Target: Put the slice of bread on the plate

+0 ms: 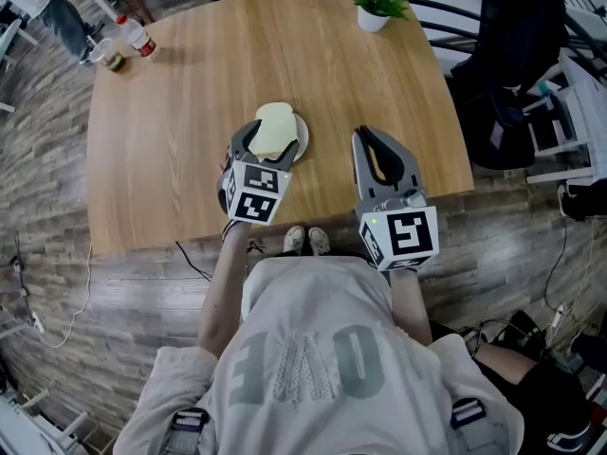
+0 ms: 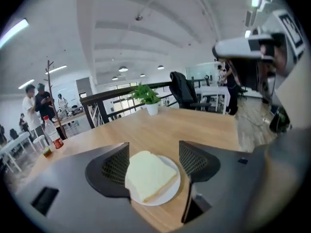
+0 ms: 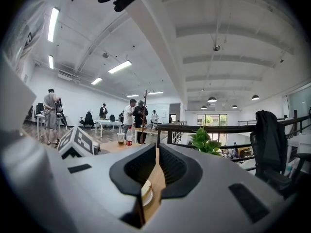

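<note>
Closest in, the grey left tongs (image 1: 269, 142) stood spread wide and empty. The pale square slice of bread (image 1: 272, 129) lay flat on the small white round plate (image 1: 302, 140) on the wooden table (image 1: 190, 112). Right tongs (image 1: 372, 136) were pressed together, idle. Placement looked done; only backing away remained.

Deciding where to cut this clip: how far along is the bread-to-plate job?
Done: the slice of bread lies flat on the white plate. In hand: nothing. The left gripper is open, its jaws apart and clear of the slice. The right gripper is shut and empty, off to the side over the table. Left: probably only backing the left gripper away.
</note>
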The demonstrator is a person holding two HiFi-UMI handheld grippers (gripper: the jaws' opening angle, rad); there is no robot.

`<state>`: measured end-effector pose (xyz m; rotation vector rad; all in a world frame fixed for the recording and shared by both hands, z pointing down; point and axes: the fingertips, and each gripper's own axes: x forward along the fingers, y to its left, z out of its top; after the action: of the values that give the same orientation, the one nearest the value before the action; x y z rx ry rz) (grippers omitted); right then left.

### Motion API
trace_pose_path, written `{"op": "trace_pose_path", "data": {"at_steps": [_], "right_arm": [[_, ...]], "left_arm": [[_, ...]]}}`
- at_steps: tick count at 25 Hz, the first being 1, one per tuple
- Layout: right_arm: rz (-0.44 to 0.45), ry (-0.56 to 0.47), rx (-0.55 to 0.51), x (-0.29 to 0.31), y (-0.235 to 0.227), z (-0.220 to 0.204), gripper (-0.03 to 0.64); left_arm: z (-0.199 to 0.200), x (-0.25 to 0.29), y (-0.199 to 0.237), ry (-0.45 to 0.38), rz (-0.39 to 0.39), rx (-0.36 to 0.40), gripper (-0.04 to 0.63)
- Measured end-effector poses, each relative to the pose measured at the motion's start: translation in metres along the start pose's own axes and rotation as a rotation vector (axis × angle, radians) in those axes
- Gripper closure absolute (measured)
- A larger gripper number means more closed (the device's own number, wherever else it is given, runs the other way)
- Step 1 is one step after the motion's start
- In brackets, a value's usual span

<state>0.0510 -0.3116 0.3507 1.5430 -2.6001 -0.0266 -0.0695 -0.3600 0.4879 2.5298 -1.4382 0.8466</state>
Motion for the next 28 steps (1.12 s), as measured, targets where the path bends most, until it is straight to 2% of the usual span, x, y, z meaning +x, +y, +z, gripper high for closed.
{"op": "trace_pose_path", "data": {"at_steps": [3,4,5,6,8,10,15,19,28], "right_arm": [[0.019,-0.031,-0.014,0.004,0.004,0.008,0.584],[0.025,-0.043,-0.018,0.005,0.005,0.011,0.584],[0.026,-0.054,-0.018,0.006,0.005,0.015,0.584],[0.023,-0.063,-0.016,0.006,0.004,0.018,0.584],[0.012,-0.080,-0.014,0.005,0.002,0.024,0.584],[0.000,-0.085,-0.035,0.005,0.001,0.027,0.586],[0.001,-0.081,-0.065,0.008,0.004,0.028,0.586],[0.011,-0.082,-0.047,0.008,0.005,0.025,0.586],[0.024,-0.076,-0.059,0.007,0.006,0.026,0.586]], "left_arm": [[0.043,-0.029,0.013,-0.180,0.010,-0.131,0.291],[0.058,-0.042,0.020,-0.252,0.032,-0.179,0.391],[0.073,-0.056,0.028,-0.324,0.056,-0.225,0.547],[0.085,-0.070,0.033,-0.393,0.070,-0.268,0.588],[0.104,-0.094,0.040,-0.505,0.076,-0.346,0.588],[0.115,-0.111,0.045,-0.580,0.091,-0.383,0.588],[0.126,-0.127,0.048,-0.655,0.118,-0.342,0.588],[0.128,-0.133,0.047,-0.686,0.106,-0.365,0.588],[0.131,-0.139,0.048,-0.698,0.114,-0.375,0.588]]}}
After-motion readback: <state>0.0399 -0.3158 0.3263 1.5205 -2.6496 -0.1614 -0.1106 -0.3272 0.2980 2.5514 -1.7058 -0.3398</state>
